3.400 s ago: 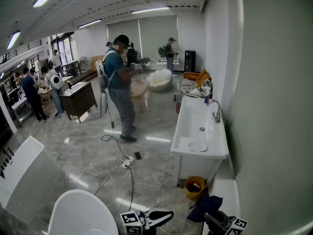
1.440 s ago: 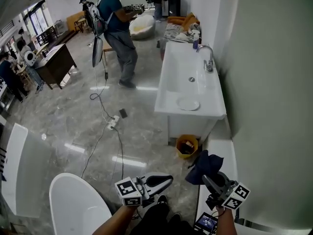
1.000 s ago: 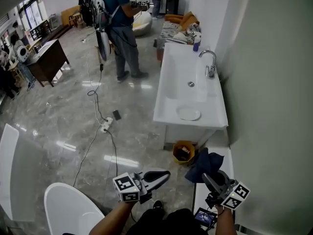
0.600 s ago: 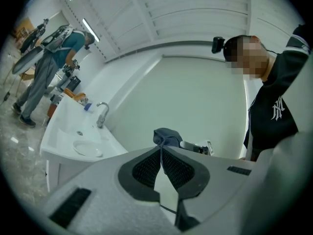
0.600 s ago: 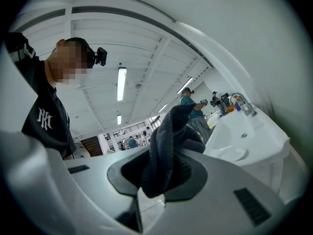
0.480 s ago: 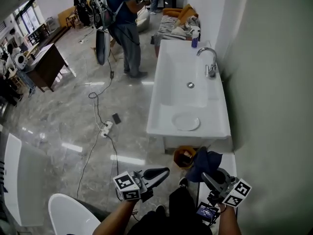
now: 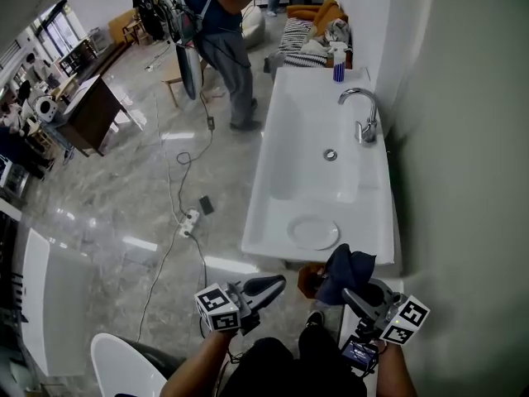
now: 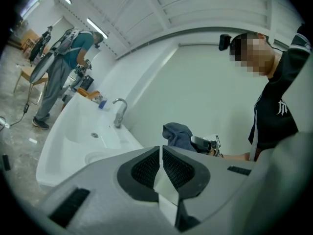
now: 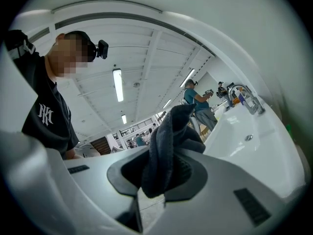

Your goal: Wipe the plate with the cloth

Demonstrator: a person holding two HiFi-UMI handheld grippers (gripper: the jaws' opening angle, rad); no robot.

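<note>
Holding a dark blue cloth [image 7: 348, 269] bunched tight between its jaws, the right gripper [image 7: 354, 296] points level toward a long white sink [image 7: 263, 213]. A round white plate [image 7: 313, 232] lies flat at the near end of the sink, just beyond the cloth and apart from it. The drain [image 7: 330, 155] and tap [image 7: 364, 114] sit farther along. The left gripper [image 7: 273, 285], jaws pressed together on nothing, is level beside the right one.

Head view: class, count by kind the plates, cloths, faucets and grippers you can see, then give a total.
plate: 1
cloth: 1
faucet: 1
grippers, left gripper and right gripper: 2
Total: 5
</note>
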